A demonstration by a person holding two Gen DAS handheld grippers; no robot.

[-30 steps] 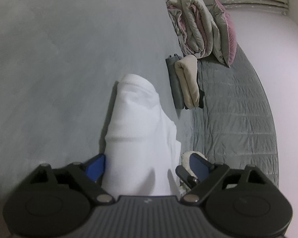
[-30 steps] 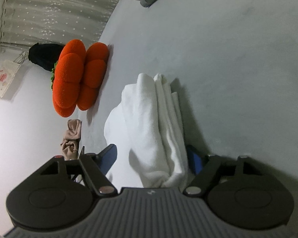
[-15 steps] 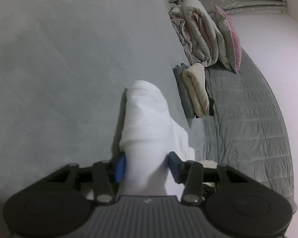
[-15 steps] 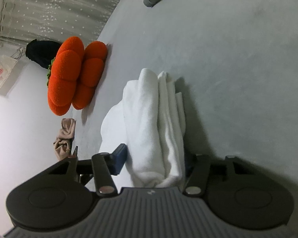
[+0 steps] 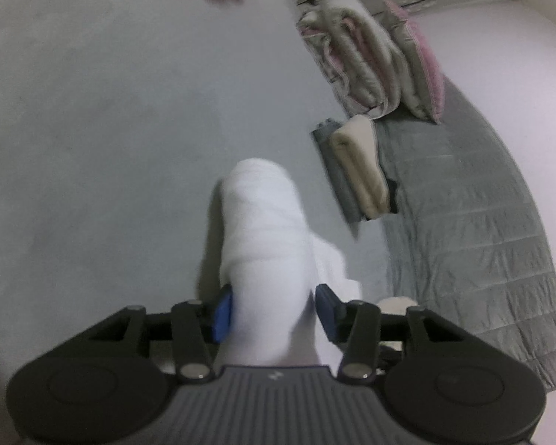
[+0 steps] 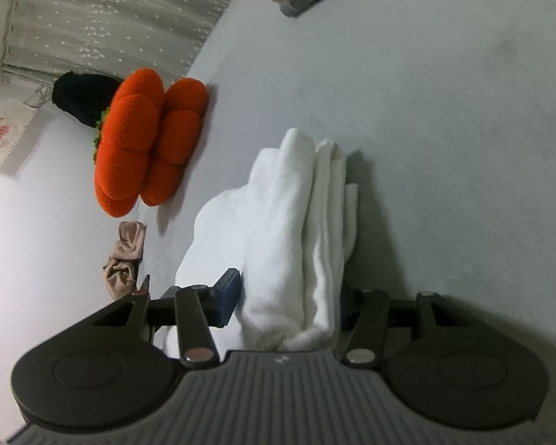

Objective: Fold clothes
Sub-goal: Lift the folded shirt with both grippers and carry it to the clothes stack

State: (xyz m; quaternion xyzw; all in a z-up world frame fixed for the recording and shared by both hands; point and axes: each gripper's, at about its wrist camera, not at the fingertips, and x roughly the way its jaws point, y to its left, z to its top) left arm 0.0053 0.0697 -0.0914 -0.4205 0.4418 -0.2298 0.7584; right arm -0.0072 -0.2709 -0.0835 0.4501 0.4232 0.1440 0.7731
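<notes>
White folded garment (image 5: 267,244) lies on the grey bed surface (image 5: 103,141), well in from its edges, as a long thick bundle, one end between each gripper's fingers. Left gripper (image 5: 272,309): blue pads (image 5: 221,309) lie against both sides of the bundle; jaws are opening slightly with the cloth between them, pads touching the fabric. Right gripper (image 6: 291,302): pads bracket the other end (image 6: 296,230), the left pad (image 6: 229,296) just at the cloth, the far pad hidden behind it. Judged a grip on the bundle, not fully certain.

Step in hand, by judgement: folding is done or nearly so; both ends are grasped for carrying or a last fold. Next move calls for an even lift at both ends so the layers do not slide apart, probably toward the stack of folded clothes (image 5: 356,170) near the edge where the grey quilt (image 5: 470,222) begins.

Materials: garment is soft, fleecy and thick, with rounded fold edges and several stacked layers visible in the right wrist view. Bed surface is smooth and matte. Quilt is stitched in panels. Orange cushion (image 6: 144,148) is plush and lobed, at the surface's edge by the wall.
</notes>
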